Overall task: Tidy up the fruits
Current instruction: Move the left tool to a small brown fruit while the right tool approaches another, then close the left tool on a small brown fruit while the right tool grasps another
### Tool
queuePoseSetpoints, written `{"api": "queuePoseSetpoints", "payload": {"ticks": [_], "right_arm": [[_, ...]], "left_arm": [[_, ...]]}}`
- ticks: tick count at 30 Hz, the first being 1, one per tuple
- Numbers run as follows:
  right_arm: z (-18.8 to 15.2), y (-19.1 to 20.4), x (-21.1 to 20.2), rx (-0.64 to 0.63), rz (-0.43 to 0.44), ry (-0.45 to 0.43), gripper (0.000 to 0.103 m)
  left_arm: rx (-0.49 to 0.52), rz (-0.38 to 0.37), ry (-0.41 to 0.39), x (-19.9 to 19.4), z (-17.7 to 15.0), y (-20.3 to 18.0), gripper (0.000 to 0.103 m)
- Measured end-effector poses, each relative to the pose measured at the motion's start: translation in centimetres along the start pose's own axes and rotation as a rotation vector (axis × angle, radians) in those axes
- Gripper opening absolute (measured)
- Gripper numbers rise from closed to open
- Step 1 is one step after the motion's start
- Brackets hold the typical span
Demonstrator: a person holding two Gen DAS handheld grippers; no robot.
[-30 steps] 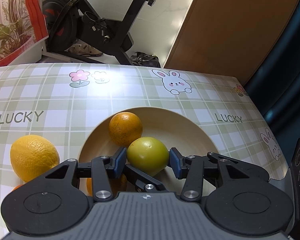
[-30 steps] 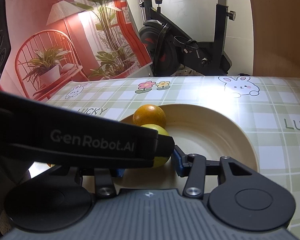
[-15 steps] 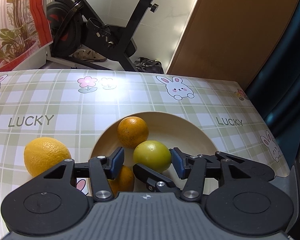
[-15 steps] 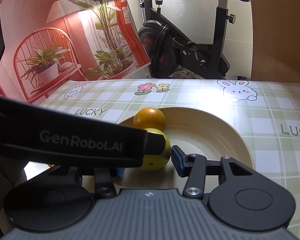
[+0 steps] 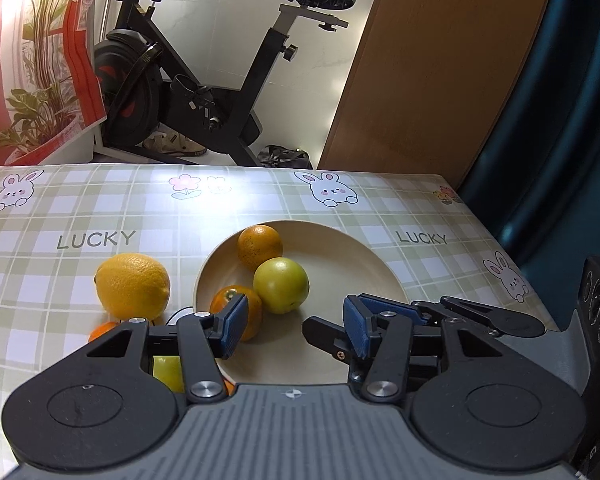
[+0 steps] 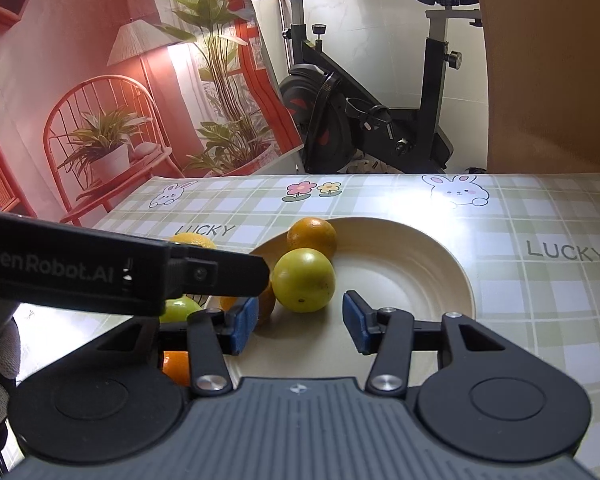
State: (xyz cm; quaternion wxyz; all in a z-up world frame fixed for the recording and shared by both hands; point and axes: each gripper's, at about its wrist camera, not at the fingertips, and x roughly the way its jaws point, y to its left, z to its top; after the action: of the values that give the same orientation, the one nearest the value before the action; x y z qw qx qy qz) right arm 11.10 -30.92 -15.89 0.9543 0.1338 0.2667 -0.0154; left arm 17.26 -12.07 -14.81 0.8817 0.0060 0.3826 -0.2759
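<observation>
Nearest the left wrist camera, the left gripper point(image 5: 294, 326) was seen spread wide with nothing held between its 2 blue pads; its left pad point(image 5: 233, 325) was placed in front of an orange point(image 5: 247, 307) at the near-left rim of the cream bowl point(image 5: 352, 264), though contact could not be judged; its right pad point(image 5: 356, 330) was poised over bare bowl floor. Beneath the left finger linkage, a yellow-green fruit point(image 5: 167, 372) and a sliver of another orange point(image 5: 103, 330) were partly hidden on the tablecloth. Just beyond the fingertips, a green fruit point(image 5: 281, 285) was lain inside the bowl, slightly left of the gap's centre and clear of both pads; it was touched from behind by a second orange point(image 5: 259, 246) near the far-left rim. Outside the bowl, to the left, a large lemon point(image 5: 132, 285) was rested on the checked tablecloth point(image 5: 100, 208).

In the right wrist view, the right gripper point(image 6: 300, 322) was likewise held wide open and empty; the green fruit point(image 6: 303, 280) was found just past its tips, left of the gap's middle, near the left pad point(image 6: 244, 324) and well apart from the right pad point(image 6: 354, 320). The left gripper's black finger point(image 6: 216, 274) was stretched across from the left, ending beside that fruit. Beyond the table, an exercise bike point(image 5: 204, 92) was stood against a pale wall.
</observation>
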Motion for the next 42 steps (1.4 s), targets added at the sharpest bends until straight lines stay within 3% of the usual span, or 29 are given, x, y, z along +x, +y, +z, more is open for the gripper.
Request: {"api": "queuePoseSetpoints", "payload": {"ticks": [8,14,23,34,42], "right_arm": [[-2.4,2.6,-2.9,-0.057,-0.022,-0.032,0.05],[-3.8,3.6,-4.0,-0.046,-0.007,-0.031,0.05],[-5.5,5.2,-4.5,-0.103,0.054,0.006,0.046],[-8.4,5.6,-3.5,-0.133,0.074,0.071,0.042],[-8.4,5.0,-2.8,-0.106,0.103,0.091,0.031]], "left_arm": [[-0.105,0.029,-0.018,-3.3,-3.4,2.1,0.054],[-0.094,0.053,-0.033,-4.9,-5.1,2.5,0.053],[-0.092,0.057,-0.017,-5.1,-6.9,2.4,0.045],[-0.122,0.049,-0.011,-5.0,-8.3,2.2,0.043],[-0.115,0.048,0.004,-4.7,-8.7,1.8,0.042]]}}
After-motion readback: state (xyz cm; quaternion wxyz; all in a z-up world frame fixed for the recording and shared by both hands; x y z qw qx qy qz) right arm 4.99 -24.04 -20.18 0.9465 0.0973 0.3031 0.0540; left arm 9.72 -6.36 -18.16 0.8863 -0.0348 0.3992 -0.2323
